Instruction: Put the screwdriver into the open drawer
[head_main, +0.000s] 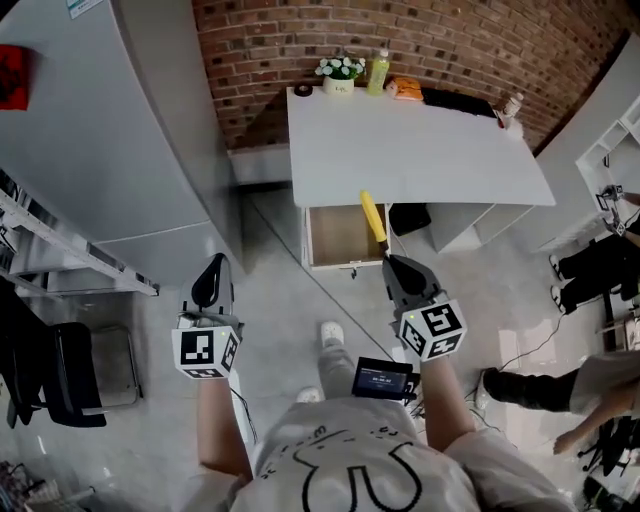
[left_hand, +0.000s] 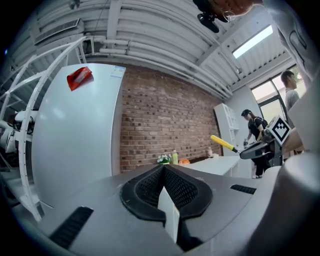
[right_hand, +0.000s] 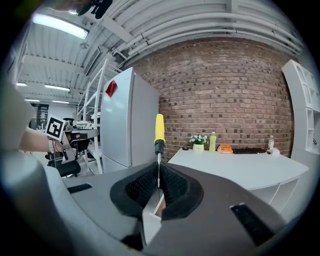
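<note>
Right gripper (head_main: 392, 264) with screwdriver (head_main: 372, 215) near open drawer (head_main: 332, 236)

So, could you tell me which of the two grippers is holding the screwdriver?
The right gripper: its jaws clamp the yellow-handled screwdriver by its shaft; the left gripper is shut, empty.

Yellow-handled screwdriver (right_hand: 159, 128) upright, shaft in hand-held gripper (right_hand: 158, 175).

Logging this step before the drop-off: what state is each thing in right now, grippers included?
Drawer: open, nothing visible inside.
Screwdriver: held by its shaft, yellow handle pointing away, not yet in the drawer.
Right gripper: shut on the screwdriver.
Left gripper: shut, empty.
Green bottle: upright on the table.
</note>
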